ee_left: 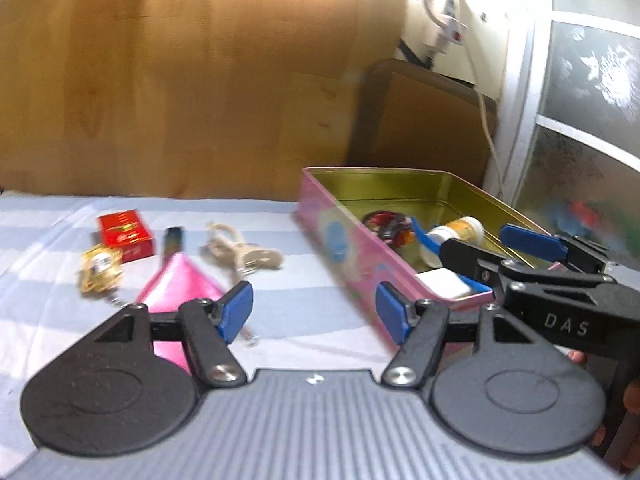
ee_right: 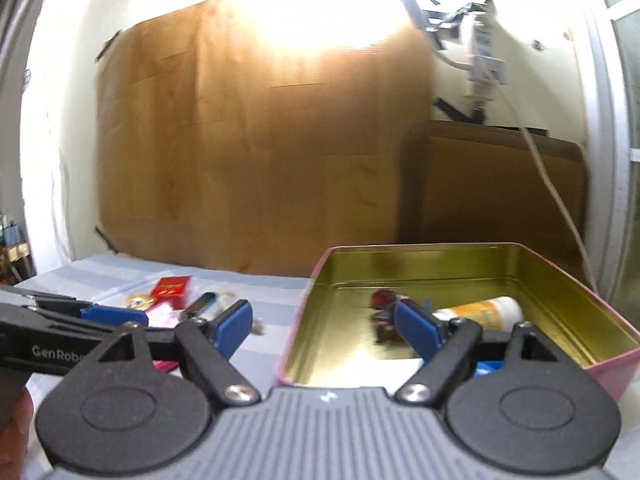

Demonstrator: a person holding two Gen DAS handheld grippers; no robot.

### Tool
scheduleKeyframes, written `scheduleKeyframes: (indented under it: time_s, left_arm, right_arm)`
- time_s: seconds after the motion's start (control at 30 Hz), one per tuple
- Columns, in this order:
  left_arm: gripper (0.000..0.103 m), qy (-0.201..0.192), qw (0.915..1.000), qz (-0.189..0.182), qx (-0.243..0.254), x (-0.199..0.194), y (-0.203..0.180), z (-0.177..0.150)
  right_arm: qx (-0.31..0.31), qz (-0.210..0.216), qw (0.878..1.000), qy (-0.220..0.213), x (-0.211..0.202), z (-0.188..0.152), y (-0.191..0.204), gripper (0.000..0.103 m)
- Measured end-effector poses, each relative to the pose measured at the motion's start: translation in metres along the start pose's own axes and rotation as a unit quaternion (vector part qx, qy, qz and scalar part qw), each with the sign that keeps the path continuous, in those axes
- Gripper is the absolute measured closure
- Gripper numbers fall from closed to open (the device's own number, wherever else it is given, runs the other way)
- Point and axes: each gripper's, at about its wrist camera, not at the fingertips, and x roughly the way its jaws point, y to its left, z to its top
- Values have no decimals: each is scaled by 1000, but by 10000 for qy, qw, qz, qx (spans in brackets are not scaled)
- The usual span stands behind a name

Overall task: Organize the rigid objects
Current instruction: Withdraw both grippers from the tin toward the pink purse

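The pink tin (ee_left: 352,248) with its gold inside lay open on the striped cloth (ee_left: 48,232), at two o'clock from the left gripper (ee_left: 316,312). That gripper's blue pads were spread apart with nothing between them. In the tin lay a small white-and-orange bottle (ee_left: 460,230), a red-and-black toy (ee_left: 386,222) and a white block (ee_left: 440,284). The right gripper (ee_right: 328,326) hung over the tin's near left corner, its fingers also spread and empty. On the cloth, at ten to eleven o'clock from the left gripper, lay a red box (ee_left: 126,234), a gold trinket (ee_left: 98,268), a pink pyramid-shaped piece (ee_left: 180,284) and a knotted cord with keys (ee_left: 240,250).
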Motion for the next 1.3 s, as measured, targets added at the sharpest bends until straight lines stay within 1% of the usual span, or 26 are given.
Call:
scheduleKeyframes:
  time_s: [0.27,0.33,0.5,0.63,0.7,0.83,0.9,0.93,1.0,1.07,1.17,1.3]
  left_arm:
    - [33,-47,9987,396,-302,-19,34,-15]
    - [32,-53,9981,508,-337,-22,41,-17]
    - [30,-47,9958,801,-443,-26,59,-23]
    - [30,-37,9947,906,-491,-27,66,-29]
    - [30,-32,9949,886,-483,-28,66,-33]
    - [30,-75,9971,645,-389,-26,59,-44]
    - [30,-134,9984,515,-171,-24,51,-50]
    - [30,-133,9986,507,-10,-22,46,-51]
    - [29,-283,9983,445,233,-25,39,-52]
    - [27,-312,9980,447,327,-25,37,-52]
    - [26,-294,9981,500,198,-25,41,-52]
    - [26,-255,9972,702,-32,-26,45,-53]
  right_arm:
    - [-347,281,9989,165,11,-3,40,21]
    - [-380,327,9985,212,15,-4,47,21]
    - [-313,422,9981,312,17,-12,58,21]
    - [-159,445,9979,439,16,-26,61,21]
    - [-138,447,9975,526,16,-34,62,21]
    - [55,457,9962,735,15,-47,60,21]
    - [149,424,9962,740,11,-52,58,21]
    - [191,398,9964,723,9,-54,56,21]
    - [371,375,9964,671,5,-56,52,21]
    - [578,356,9956,650,4,-57,47,21]
    - [838,469,9928,710,7,-59,38,21]
    - [957,579,9922,548,0,-61,37,21]
